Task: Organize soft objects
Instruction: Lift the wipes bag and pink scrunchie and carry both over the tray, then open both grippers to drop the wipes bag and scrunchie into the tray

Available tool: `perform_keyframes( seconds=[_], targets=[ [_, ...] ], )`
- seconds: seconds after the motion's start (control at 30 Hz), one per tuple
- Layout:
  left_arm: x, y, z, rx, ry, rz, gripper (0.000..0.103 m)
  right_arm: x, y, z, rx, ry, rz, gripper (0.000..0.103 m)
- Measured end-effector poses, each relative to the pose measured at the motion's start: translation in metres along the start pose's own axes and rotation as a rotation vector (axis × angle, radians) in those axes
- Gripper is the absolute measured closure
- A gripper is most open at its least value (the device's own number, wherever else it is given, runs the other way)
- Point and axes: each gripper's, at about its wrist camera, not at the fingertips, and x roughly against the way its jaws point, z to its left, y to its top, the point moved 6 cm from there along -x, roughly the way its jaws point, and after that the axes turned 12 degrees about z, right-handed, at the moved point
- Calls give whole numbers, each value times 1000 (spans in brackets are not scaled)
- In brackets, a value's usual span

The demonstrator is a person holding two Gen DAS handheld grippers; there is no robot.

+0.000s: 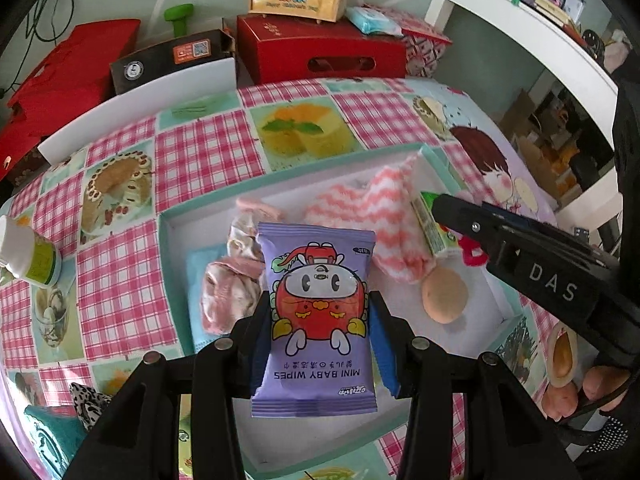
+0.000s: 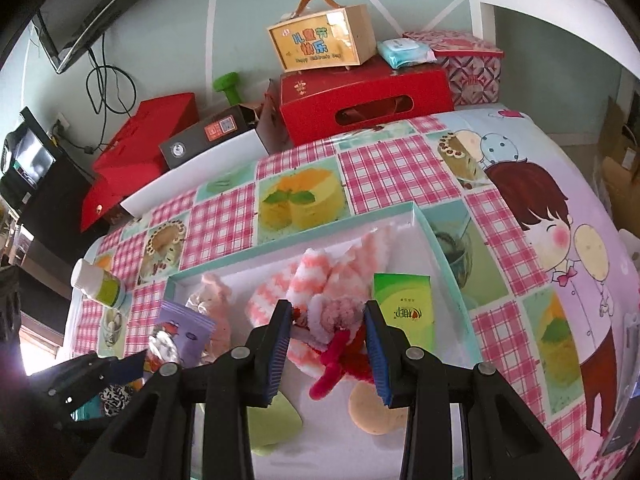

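My left gripper (image 1: 318, 320) is shut on a purple pack of mini baby wipes (image 1: 316, 316) and holds it over the teal-rimmed white tray (image 1: 172, 216). In the tray lie pink socks (image 1: 228, 288), a pink-and-white zigzag cloth (image 1: 360, 208), a green tissue pack (image 1: 432, 224) and a tan round sponge (image 1: 444, 292). My right gripper (image 2: 328, 344) is shut on a red and pink fuzzy plush toy (image 2: 344, 332) just above the tray (image 2: 444, 248). The wipes pack also shows in the right wrist view (image 2: 184, 328) at the left.
A white and green bottle (image 1: 32, 256) stands on the checked tablecloth left of the tray. A leopard-print item (image 1: 88, 400) and a teal cloth (image 1: 48, 436) lie at the near left. Red boxes (image 1: 320, 52) and a white shelf (image 1: 520, 32) stand behind the table.
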Motion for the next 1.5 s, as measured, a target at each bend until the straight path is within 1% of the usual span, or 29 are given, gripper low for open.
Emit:
perform_keyframes(
  seconds=[0.3,0.4,0.57,1.03,1.17,1.2,1.27,1.5],
  targets=[
    [-3,-2,-3,-3,9,16,55,-6,-1,0,2,-15,21,62],
    [-3,-2,-3,0,9,21,50,-8,-1,1,5,-17,28,62],
    [-4,-2,-2,2,11,30,50,-12,-1,1,2,-26,43,61],
    [-1,-2,0,12,8,19,50,-13,-2,2,10,-44,47,60],
    [-1,-1,5,29,6,16,50,-14,-2,1,6,-52,52,50],
    [0,-1,7,35,6,15,50,-14,-1,1,4,-55,53,43],
    [1,0,11,47,7,12,50,-14,-1,0,1,-61,52,37],
    [5,3,25,79,10,-1,49,-15,-2,0,0,-65,56,35]
  ],
)
